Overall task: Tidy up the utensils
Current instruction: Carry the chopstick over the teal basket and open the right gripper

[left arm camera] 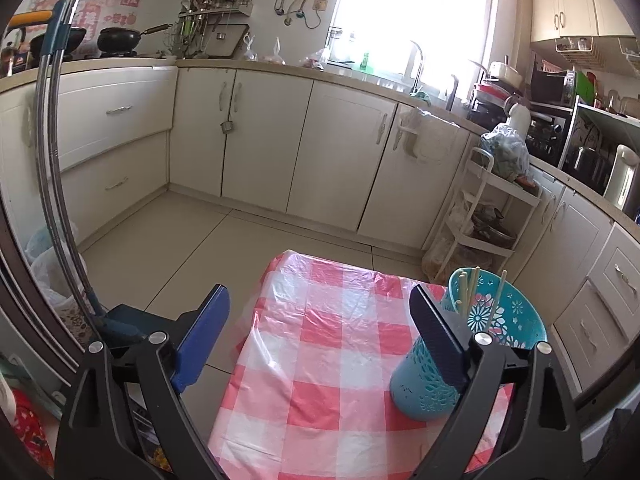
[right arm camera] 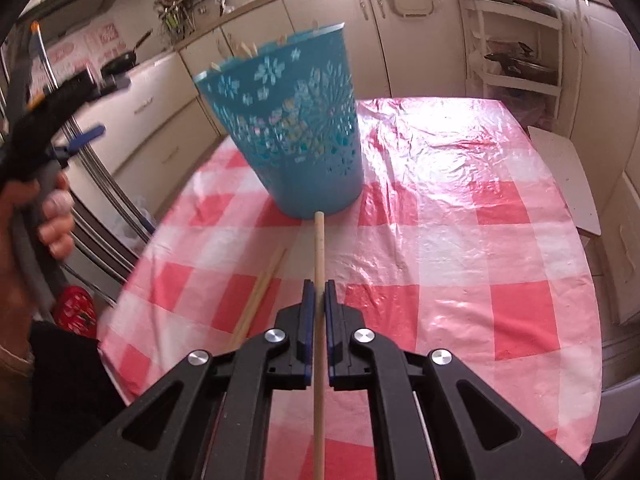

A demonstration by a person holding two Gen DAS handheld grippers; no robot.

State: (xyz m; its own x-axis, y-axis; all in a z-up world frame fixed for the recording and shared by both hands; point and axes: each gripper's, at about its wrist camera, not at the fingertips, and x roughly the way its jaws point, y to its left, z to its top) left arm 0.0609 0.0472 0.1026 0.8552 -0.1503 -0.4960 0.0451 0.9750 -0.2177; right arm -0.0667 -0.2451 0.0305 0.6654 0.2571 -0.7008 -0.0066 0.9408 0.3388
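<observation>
As right gripper (right arm camera: 319,292) pinches chopstick (right arm camera: 319,248), level, forward

My teal perforated utensil holder (right arm camera: 294,132) stood upright on the checked cloth at twelve o'clock, several pale chopstick tips (left arm camera: 468,292) poking above its rim. One wooden chopstick (right arm camera: 319,264) pointed straight at its base, and two more chopsticks (right arm camera: 260,288) lay together at ten o'clock of it

We are in a home kitchen: cream cabinets (left arm camera: 264,136), a wok (left arm camera: 118,38) on the stove, a tap (left arm camera: 418,64) under the window (left arm camera: 416,12).
</observation>
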